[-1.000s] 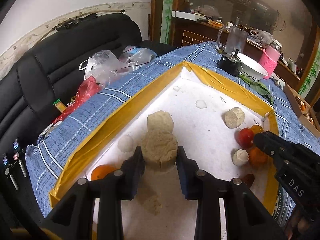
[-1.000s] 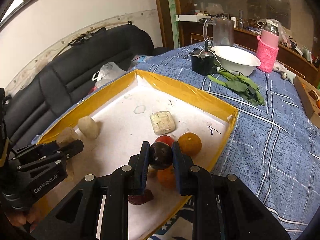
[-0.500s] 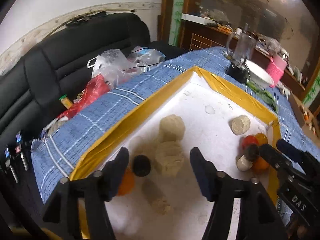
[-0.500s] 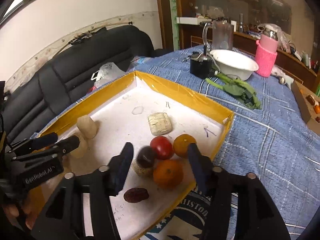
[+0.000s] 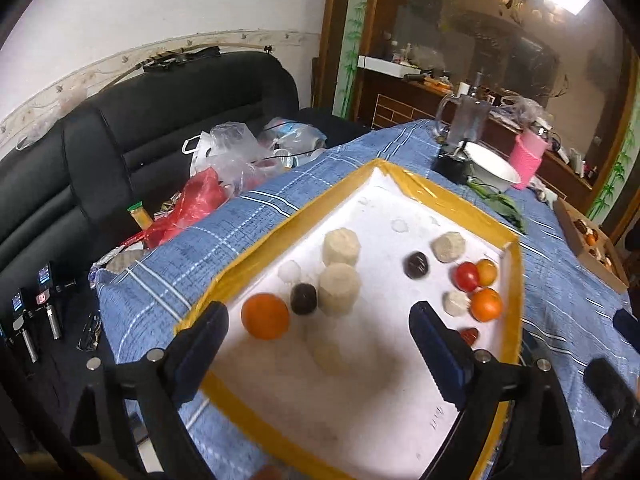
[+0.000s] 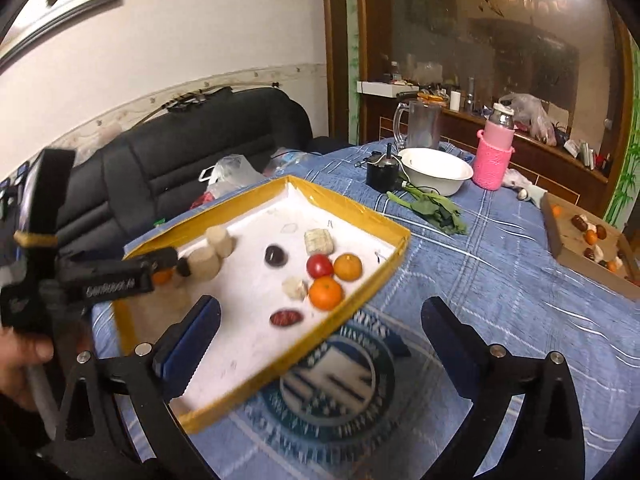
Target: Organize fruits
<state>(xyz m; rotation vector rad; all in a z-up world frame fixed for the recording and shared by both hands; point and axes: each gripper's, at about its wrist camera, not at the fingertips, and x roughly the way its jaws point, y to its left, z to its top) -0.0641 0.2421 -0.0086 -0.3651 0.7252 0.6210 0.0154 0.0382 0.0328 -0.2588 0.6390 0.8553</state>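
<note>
hovering wide apart, left gripper [image 5: 316,342], right gripper [image 6: 320,336], both empty, above tray [image 6: 360,216]

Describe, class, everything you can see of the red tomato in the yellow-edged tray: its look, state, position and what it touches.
The red tomato is small, round, smooth and glossy, whole and unbruised as far as can be seen. It sits on the white floor of the yellow-edged tray, near the right wall. A yellow-orange citrus presses against its right side, a deeper orange one lies just in front, apparently touching. A pale block lies behind it, a dark round fruit to its left, apart. Neither gripper holds it; it also shows in the left wrist view.
</note>
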